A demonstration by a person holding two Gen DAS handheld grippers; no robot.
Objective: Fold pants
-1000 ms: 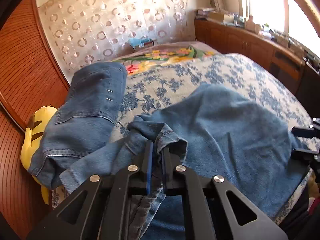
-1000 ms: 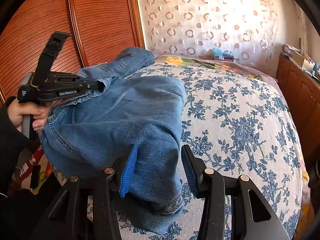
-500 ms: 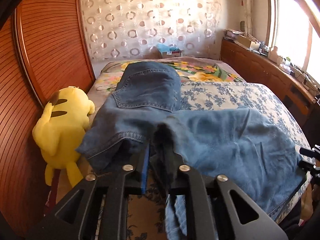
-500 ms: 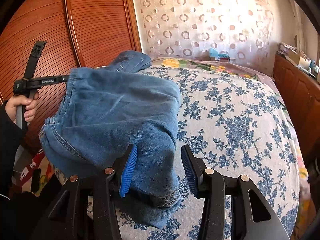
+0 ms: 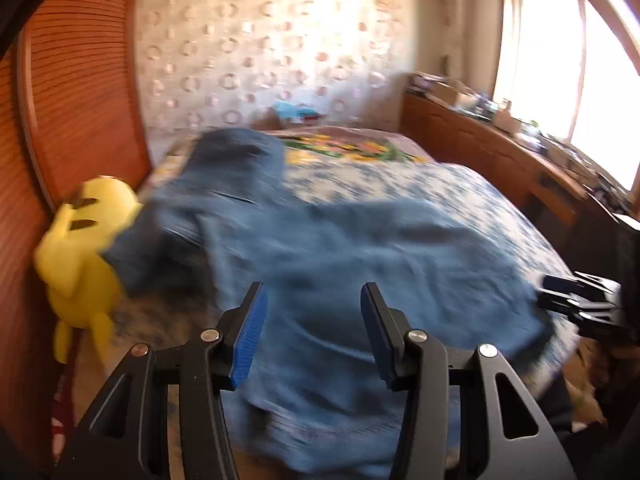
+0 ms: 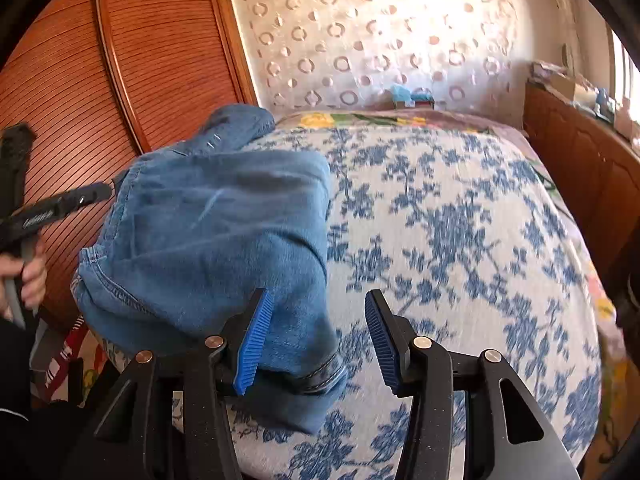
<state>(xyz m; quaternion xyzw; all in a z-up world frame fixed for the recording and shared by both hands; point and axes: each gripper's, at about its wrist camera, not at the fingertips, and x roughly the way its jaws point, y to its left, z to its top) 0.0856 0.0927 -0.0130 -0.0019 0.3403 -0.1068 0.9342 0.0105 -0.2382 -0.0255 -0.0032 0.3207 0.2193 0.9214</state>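
The pants (image 6: 224, 248), heavy soft denim, lie doubled on the bed (image 6: 460, 240); left gripper (image 5: 312, 332) opening with nothing held, right gripper (image 6: 320, 340) half-wide and empty; best gripped at thick hems.

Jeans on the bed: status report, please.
Left gripper jaws opening, nothing pinched. Right gripper open. Jeans folded over on bed. Nothing blocking.

Both wrist views face the headboard, sharing the jeans (image 5: 360, 264).
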